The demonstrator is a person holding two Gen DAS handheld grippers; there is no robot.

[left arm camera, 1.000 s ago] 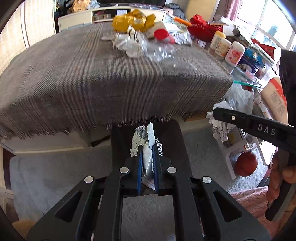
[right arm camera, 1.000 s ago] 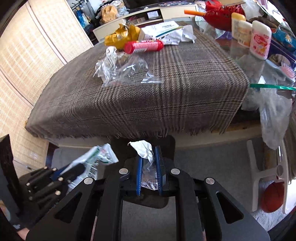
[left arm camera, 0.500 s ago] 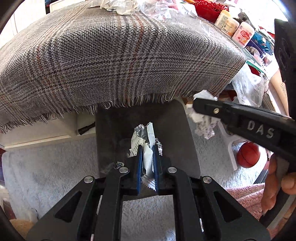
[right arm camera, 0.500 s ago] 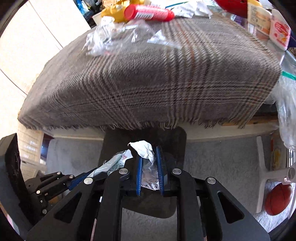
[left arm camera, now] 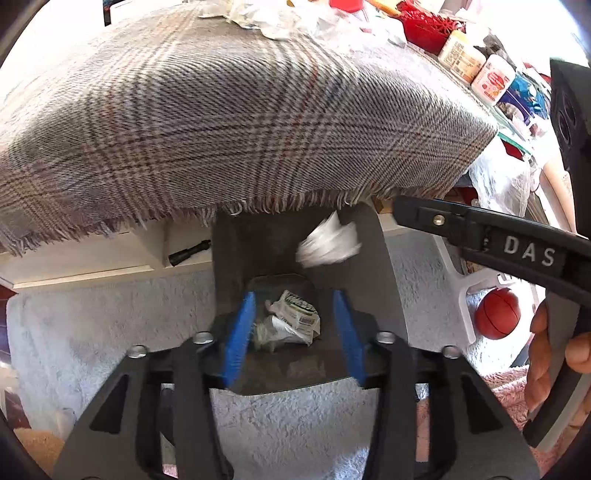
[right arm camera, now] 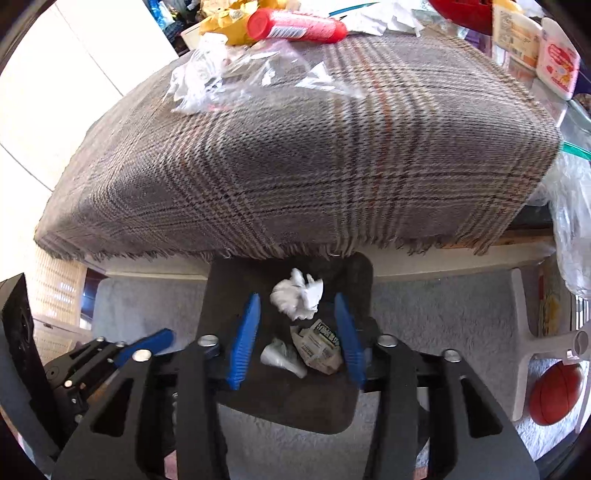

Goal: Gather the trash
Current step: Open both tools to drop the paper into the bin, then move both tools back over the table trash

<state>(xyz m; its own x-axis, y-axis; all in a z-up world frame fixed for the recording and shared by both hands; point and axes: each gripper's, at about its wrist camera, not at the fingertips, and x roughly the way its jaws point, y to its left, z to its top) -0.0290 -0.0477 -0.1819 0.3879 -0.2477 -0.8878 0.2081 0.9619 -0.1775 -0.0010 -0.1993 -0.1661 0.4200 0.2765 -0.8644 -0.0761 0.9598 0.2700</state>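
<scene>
Setting: a pale shaggy carpet (right arm camera: 424, 317) is seen below a bench draped with a plaid cloth (right arm camera: 295, 166); a dark bin (right arm camera: 229, 295) stands on the carpet at the bench's edge.
Left tool (left arm camera: 293, 332): spread, jaws just opened; nothing is pinched, and a printed wrapper (left arm camera: 297, 314) is seen beyond the pads, inside the bin.
Right tool (right arm camera: 295, 336): spread as well, jaws just opened; a crumpled white tissue (right arm camera: 297, 297) is seen loose between the pads, dropping into the bin, blurred in the left view.
Bin contents: the printed wrapper and a small white scrap (right arm camera: 279, 356) lie at the bottom.
Remaining trash: crinkled clear plastic film (right arm camera: 255, 74) and a red tube (right arm camera: 295, 24) lie on the bench's far side, with yellow packaging (right arm camera: 229, 18) behind.
Handling: the film is judged light, limp and slippery; a bunched fold should be pinched, not a flat edge.
Tube: judged stiffer and prone to rolling; it is best taken across its middle.
</scene>
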